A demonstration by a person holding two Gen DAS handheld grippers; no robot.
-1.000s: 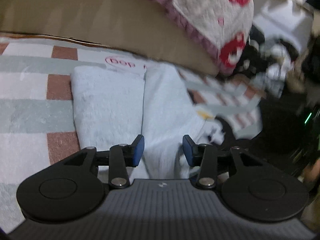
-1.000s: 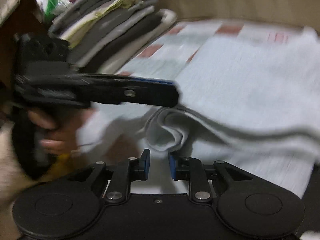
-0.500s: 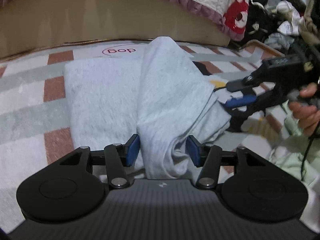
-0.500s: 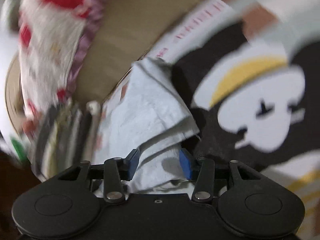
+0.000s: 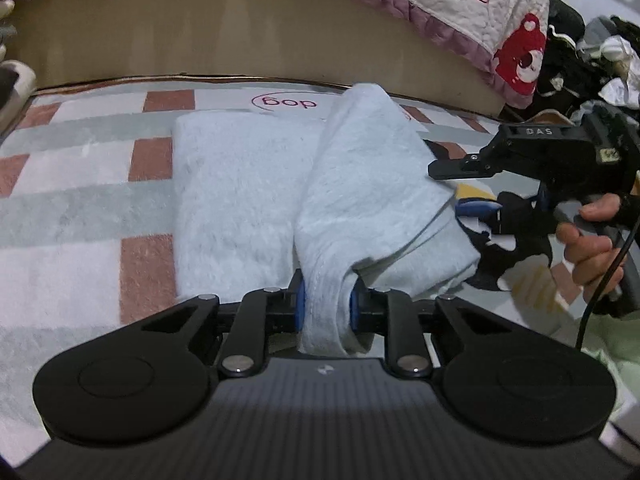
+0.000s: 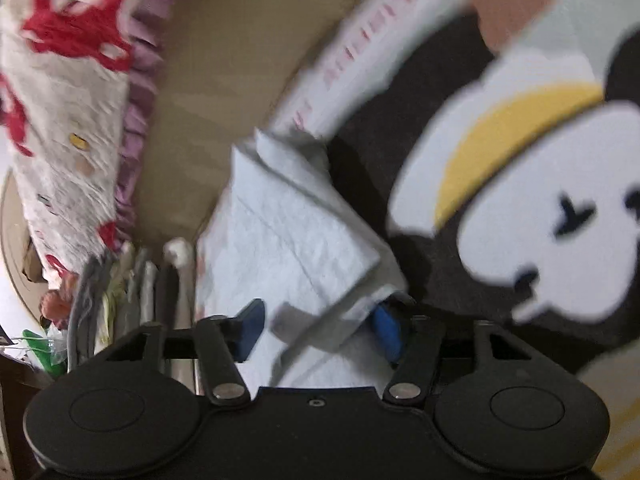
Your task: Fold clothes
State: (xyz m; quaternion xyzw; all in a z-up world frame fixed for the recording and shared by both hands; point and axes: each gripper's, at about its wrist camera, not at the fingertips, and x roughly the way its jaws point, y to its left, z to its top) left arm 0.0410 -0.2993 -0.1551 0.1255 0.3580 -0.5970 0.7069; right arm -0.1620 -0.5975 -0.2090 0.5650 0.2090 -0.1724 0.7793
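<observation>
The left gripper [image 5: 326,306] has its blue fingers [image 5: 299,307] pinching a bunched edge of the pale blue garment [image 5: 248,204] at the lower centre of the left wrist view. From that pinch the cloth rises as a raised fold toward the upper centre, while its other half lies flat to the left on the rug [image 5: 76,184], a checked mat of white, grey-green and brick squares. At the rug's far edge, just above the garment, a pink oval holds the word "dog", seen upside down.

At the right of the same view the right gripper [image 5: 476,188] is held in a hand [image 5: 588,236], its fingers spread at the garment's right edge; white letters on its black body read "DAS". In the right wrist view, which is blurred, the right gripper [image 6: 320,330] has its blue fingers [image 6: 250,330] wide apart with folded layers of the garment [image 6: 288,232] lying between them.

Right of the garment there, the rug [image 6: 520,40] shows a black, white and yellow cartoon figure [image 6: 520,200]. A stack of folded clothes [image 6: 132,292] sits at lower left. A white blanket [image 5: 472,4] with red bears and a purple frill hangs at upper right of the left wrist view.
</observation>
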